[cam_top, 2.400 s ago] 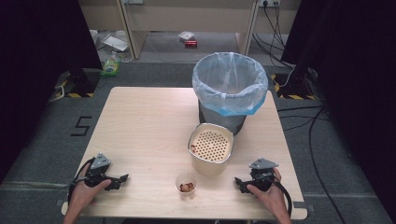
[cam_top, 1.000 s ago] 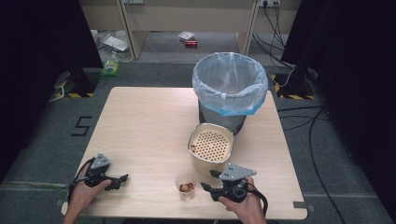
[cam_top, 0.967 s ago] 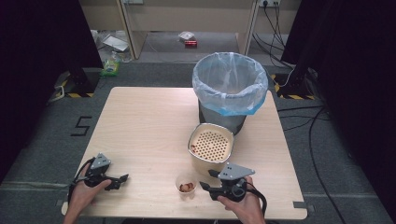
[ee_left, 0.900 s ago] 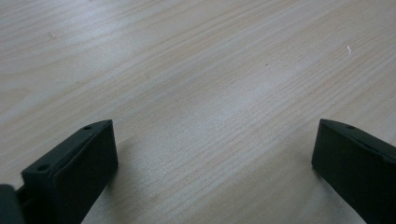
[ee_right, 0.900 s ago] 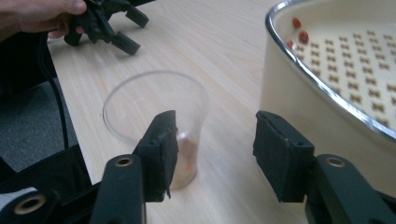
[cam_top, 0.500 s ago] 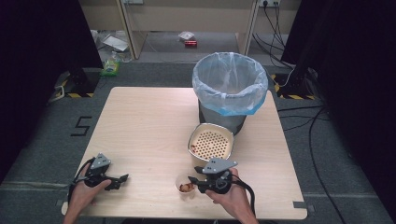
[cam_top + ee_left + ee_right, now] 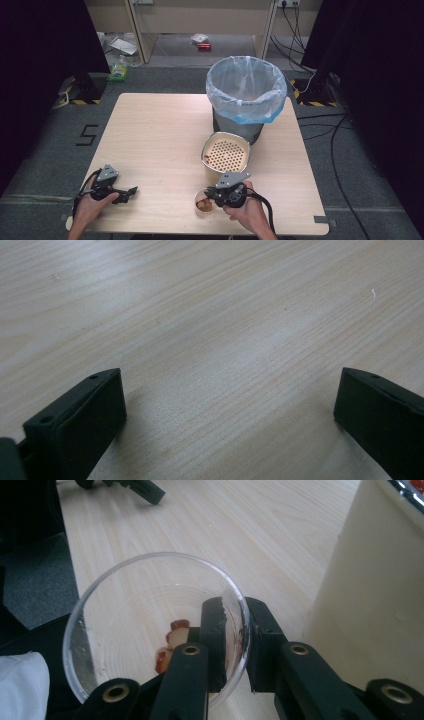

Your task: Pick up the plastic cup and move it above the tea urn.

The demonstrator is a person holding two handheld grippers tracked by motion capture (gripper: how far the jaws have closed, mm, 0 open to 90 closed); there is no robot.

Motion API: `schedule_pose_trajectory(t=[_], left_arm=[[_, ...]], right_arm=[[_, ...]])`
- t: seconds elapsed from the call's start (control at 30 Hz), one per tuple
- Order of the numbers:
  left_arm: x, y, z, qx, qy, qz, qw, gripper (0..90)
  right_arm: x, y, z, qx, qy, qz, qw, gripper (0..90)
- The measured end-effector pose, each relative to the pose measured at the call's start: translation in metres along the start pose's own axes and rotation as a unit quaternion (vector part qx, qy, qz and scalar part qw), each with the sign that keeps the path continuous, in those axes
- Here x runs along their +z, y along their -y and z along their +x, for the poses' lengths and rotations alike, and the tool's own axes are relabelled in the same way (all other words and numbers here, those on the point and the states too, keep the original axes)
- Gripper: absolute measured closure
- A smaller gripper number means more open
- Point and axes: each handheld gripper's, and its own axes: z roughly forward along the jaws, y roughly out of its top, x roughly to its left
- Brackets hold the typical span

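High view. The right tool (image 7: pixel 209 196) sits at the near edge of the worktop (image 7: pixel 160 135), carried by the person's right hand (image 7: pixel 246 209). Directly at its tip stands a small clear cup (image 7: pixel 203 205) holding reddish-brown food pieces (image 7: pixel 202 204). Just beyond the tool, on its far side, rests a cream basket (image 7: pixel 226 152) with a perforated floor; behind that stands a waste bin (image 7: pixel 246 97) lined with a pale blue bag. The left tool (image 7: pixel 127 192) lies well apart, off past the cup on the tool's far side, held in the left hand (image 7: pixel 90 205) near the worktop's near corner.

Left tool view. The two black jaws stand wide apart with bare wood grain of the worktop (image 7: pixel 215 340) between them — nothing is gripped or touched.

Right tool view. The jaws have just been closing and are now clamped on the rim of the clear cup (image 7: pixel 115 615): one jaw is inside the wall, the other outside, with the thin plastic pinched between them. The food pieces (image 7: pixel 170 642) lie on the cup's floor, immediately beside the inner jaw. The cup rests upright on the worktop (image 7: pixel 240 535). To the outer jaw's side rises the cream wall of the basket (image 7: pixel 370 595), near the tool but not touching it. Ahead, past the cup, the left tool (image 7: pixel 142 489) is seen on the worktop — dark, distant, its state not readable from this angle.
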Motion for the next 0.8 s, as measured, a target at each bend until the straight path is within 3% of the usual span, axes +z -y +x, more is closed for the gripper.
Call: schedule_pose_trajectory(t=[0.4,0.8], left_arm=[[0.000,0.000,0.000,0.000,0.000,0.000,1.0000,0.0],[0.000,0.000,0.000,0.000,0.000,0.000,1.0000,0.0]], right_arm=[[-0.008,-0.012,0.009,-0.044,-0.026,-0.033,0.9982,86.1],[-0.023,-0.058,0.008,-0.081,-0.033,-0.095,0.9916,86.0]])
